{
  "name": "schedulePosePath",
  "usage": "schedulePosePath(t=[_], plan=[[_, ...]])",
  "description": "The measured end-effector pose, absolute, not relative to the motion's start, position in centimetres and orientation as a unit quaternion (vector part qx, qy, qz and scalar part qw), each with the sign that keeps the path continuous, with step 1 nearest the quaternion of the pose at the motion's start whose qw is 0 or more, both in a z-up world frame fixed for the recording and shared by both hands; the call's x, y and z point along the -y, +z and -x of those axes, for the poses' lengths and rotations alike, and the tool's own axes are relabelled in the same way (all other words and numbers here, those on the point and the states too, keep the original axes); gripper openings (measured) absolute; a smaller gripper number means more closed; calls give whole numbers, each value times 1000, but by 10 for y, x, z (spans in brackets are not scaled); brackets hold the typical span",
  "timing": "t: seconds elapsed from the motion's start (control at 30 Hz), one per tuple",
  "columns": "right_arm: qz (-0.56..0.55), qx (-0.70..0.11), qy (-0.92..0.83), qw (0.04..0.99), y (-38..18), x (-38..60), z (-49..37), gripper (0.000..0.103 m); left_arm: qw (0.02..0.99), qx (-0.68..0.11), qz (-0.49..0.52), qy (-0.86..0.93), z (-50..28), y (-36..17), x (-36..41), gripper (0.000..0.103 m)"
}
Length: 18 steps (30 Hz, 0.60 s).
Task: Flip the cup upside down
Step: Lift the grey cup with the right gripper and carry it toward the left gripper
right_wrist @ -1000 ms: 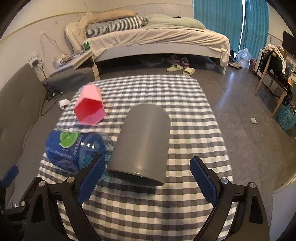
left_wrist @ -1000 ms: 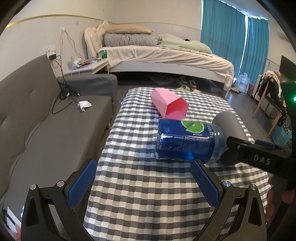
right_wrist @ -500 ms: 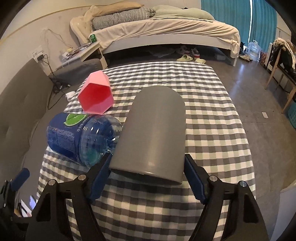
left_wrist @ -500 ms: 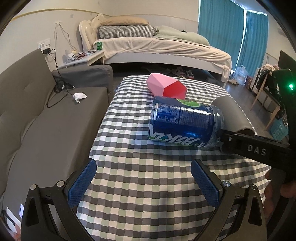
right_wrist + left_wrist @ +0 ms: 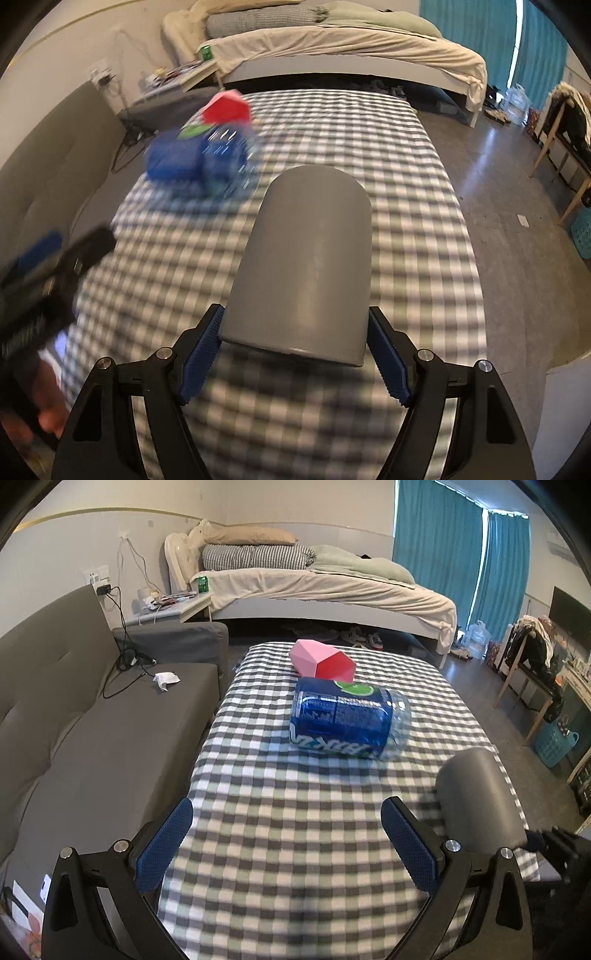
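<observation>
Gripping grey cup (image 5: 306,258) near its rim, our right tongs (image 5: 295,354) clamped on it | left tongs (image 5: 286,843) wide open, empty | risk: smooth wall slipping mid-flip

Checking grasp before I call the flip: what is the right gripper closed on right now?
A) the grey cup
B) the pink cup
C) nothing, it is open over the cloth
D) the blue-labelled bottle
A: in the right wrist view both blue pads press the sides of the grey cup near its end, held by the right gripper.
</observation>
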State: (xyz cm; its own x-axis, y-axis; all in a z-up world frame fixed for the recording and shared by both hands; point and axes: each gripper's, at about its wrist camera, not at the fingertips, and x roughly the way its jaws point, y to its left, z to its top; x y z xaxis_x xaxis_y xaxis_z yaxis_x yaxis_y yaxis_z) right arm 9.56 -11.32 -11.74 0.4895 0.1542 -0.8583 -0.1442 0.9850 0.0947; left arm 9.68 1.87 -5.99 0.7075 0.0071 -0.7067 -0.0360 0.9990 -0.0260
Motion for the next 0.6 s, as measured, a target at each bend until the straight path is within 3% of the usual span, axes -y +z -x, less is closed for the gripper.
schedulePosePath(t=[0.4, 0.5, 0.6], plan=[[-7, -519, 108, 848, -117, 122, -32, 76, 928, -373, 1, -1, -52, -42, 3, 103], [-1, -515, 97, 852, -109, 127, -30, 88, 927, -376, -5, -4, -49, -38, 7, 103], [-12, -494, 95, 864, -91, 140, -21, 89, 924, -383, -5, -6, -49, -35, 11, 103]])
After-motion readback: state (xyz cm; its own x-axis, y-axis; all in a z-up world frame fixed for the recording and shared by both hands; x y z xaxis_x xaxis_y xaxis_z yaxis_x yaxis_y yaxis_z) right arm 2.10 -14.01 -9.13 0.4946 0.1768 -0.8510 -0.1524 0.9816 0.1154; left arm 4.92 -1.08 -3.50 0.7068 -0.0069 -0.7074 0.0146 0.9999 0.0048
